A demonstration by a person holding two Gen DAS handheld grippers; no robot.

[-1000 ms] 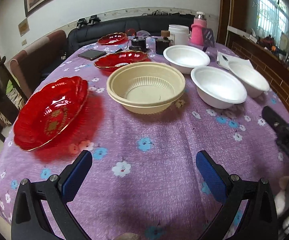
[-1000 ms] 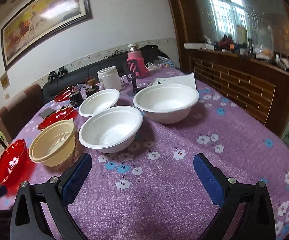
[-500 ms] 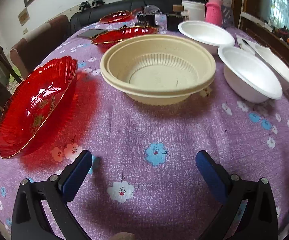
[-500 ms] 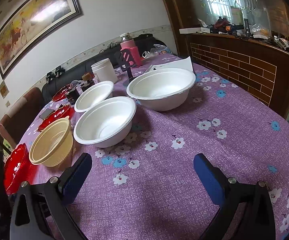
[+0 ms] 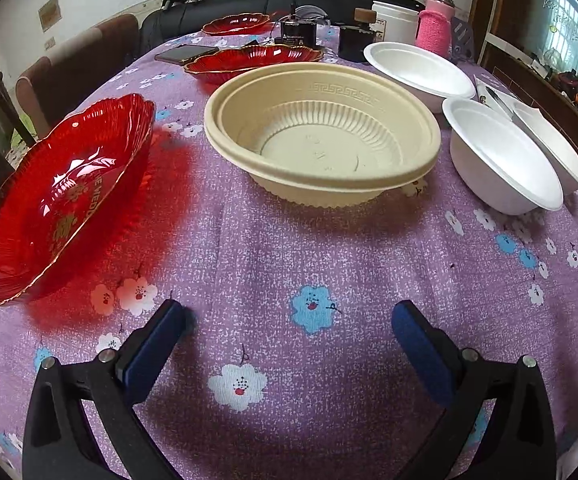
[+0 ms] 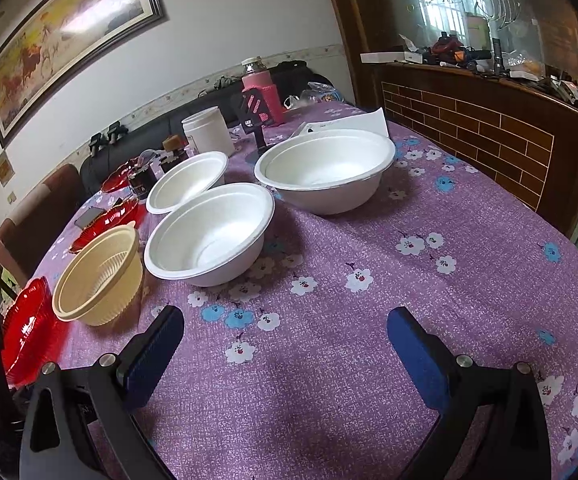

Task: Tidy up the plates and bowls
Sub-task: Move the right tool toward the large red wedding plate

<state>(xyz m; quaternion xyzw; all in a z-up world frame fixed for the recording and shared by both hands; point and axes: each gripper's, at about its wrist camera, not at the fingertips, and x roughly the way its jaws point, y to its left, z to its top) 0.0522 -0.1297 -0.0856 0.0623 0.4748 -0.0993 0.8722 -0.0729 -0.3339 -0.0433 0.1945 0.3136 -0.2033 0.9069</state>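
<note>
Right now the left gripper (image 5: 288, 314) is hanging with its blue fingers (image 5: 157, 344) spread wide and holding nothing, low over the purple flowered tablecloth (image 5: 329, 264). Straight ahead of those fingers the tan bowl (image 5: 321, 136) is sitting upright, the landmark for everything else. Left of the tan bowl a red plate (image 5: 61, 204) is lying near the table edge; behind the tan bowl a second red plate (image 5: 253, 58) is resting, and a third (image 5: 236, 24) farther back still. Right of the tan bowl three white bowls are standing: one close beside it (image 5: 501, 160), one behind that (image 5: 419, 70), and the largest (image 6: 325, 168) farthest right.

The right gripper (image 6: 281, 330) is likewise gaping and empty, facing the white bowl nearest the tan one (image 6: 209, 236).

Nothing is stacked yet, so the task appears to be at its start. Judging by the aim, the left gripper is probably heading for the tan bowl's near rim. To do that well, one finger should be going inside the rim and one outside, closing squarely so the light bowl is not tipping or sliding on the cloth.
</note>
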